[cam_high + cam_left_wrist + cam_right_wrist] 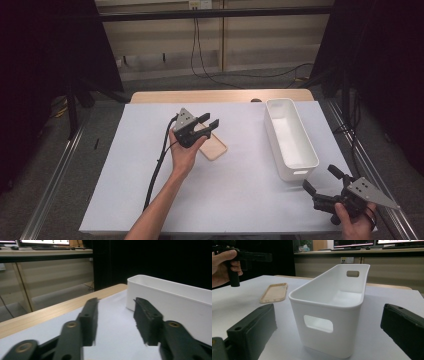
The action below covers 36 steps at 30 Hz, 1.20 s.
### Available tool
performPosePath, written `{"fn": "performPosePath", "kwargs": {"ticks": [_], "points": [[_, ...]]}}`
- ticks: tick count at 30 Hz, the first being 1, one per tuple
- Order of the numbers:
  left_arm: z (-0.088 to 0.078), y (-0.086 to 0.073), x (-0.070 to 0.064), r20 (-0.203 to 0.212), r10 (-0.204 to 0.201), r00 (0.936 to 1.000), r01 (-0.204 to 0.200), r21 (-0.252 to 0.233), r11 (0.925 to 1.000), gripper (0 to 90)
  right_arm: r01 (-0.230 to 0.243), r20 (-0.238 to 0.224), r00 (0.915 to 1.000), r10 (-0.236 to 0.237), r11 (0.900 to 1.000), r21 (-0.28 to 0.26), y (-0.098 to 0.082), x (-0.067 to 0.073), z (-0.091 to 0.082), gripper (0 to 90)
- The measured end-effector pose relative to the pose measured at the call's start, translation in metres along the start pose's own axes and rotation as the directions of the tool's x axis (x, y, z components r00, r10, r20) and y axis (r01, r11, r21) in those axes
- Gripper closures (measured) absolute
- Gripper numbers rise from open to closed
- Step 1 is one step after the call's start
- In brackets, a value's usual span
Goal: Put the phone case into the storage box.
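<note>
A beige phone case (214, 146) lies flat on the white sheet, left of the middle; it is also in the right gripper view (274, 292). A hand holds my left gripper (212, 119) in the air just above the case's far end, jaws partly apart with nothing between them (115, 302). The left gripper points toward the long white bin (273, 134), whose wall (175, 305) stands ahead of its jaws. My right gripper (320, 176) sits at the table's front right corner, jaws wide apart and empty, facing the bin's near end (347, 335).
The bin is empty and has a handle slot in each end. A white sheet (240, 195) covers the table, with a strip of bare wood (220, 96) along the far edge. A black cable (159, 160) trails from the left gripper toward the front.
</note>
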<state>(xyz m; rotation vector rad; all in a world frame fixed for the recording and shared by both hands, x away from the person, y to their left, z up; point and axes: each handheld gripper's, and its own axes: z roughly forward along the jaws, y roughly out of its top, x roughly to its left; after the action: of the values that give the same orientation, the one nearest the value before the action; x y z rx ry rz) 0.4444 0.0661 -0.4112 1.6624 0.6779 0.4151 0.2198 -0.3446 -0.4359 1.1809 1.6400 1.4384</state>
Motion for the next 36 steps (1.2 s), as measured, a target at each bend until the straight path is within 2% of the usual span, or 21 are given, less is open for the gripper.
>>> {"fn": "performPosePath", "kwargs": {"ticks": [4, 6, 8, 10, 11, 14, 21, 23, 27, 31, 36], "points": [[0.003, -0.001, -0.001, 0.017, -0.005, 0.9998, 0.005, 0.0, 1.0, 64.1, 0.0, 0.0, 1.0, 0.0, 1.0, 0.0, 0.0, 0.0, 0.0, 0.0], [0.003, -0.001, -0.001, 0.016, 0.0, 0.9999, 0.0, 0.01, 1.0, 70.5, -0.001, 0.0, 1.0, 0.001, 1.0, 0.001, 0.0, 0.0, 0.0, 0.0], [0.004, -0.002, -0.001, 0.029, -0.009, 0.9995, 0.008, 0.022, 0.9997, 75.6, 0.0, -0.001, 1.0, 0.0, 1.0, 0.001, 0.0, 0.0, 0.0, 0.0], [0.004, -0.002, -0.001, 0.041, 0.0, 0.9992, -0.001, 0.023, 0.9997, 80.4, -0.001, -0.001, 1.0, 0.001, 1.0, 0.001, 0.0, 0.0, 0.0, 0.0], [0.004, -0.002, -0.001, 0.049, -0.012, 0.9987, 0.011, 0.022, 0.9997, 83.6, -0.001, -0.002, 1.0, 0.001, 1.0, 0.001, 0.0, 0.0, 0.0, 0.0], [0.005, 0.001, -0.002, 0.066, -0.003, 0.9978, 0.001, 0.039, 0.9992, 89.7, 0.0, -0.003, 1.0, 0.0, 1.0, 0.0, 0.0, 0.0, 0.0, 0.0], [0.009, 0.007, -0.003, 0.092, -0.024, 0.9955, 0.015, 0.099, 0.9949, 90.0, 0.0, -0.003, 1.0, 0.0, 1.0, 0.001, 0.0, 0.0, 0.0, 0.0], [0.011, 0.009, -0.002, 0.101, -0.04, 0.9941, 0.026, 0.134, 0.9906, 90.0, 0.001, -0.004, 1.0, -0.001, 1.0, 0.001, 0.0, 0.0, 0.0, 0.0], [0.013, 0.013, -0.001, 0.118, -0.056, 0.9915, 0.036, 0.17, 0.9849, 90.0, -0.001, -0.002, 1.0, 0.001, 1.0, 0.001, 0.0, 0.0, 0.0, 0.0], [0.015, 0.018, 0.001, 0.126, -0.067, 0.9898, 0.037, 0.223, 0.9742, 90.0, -0.001, -0.002, 1.0, 0.001, 1.0, 0.003, 0.0, 0.0, 0.0, 0.0], [0.023, 0.021, 0.002, 0.124, -0.075, 0.9894, 0.037, 0.288, 0.957, 90.0, 0.0, -0.001, 1.0, 0.0, 1.0, 0.002, 0.0, 0.0, 0.0, 0.0]]}}
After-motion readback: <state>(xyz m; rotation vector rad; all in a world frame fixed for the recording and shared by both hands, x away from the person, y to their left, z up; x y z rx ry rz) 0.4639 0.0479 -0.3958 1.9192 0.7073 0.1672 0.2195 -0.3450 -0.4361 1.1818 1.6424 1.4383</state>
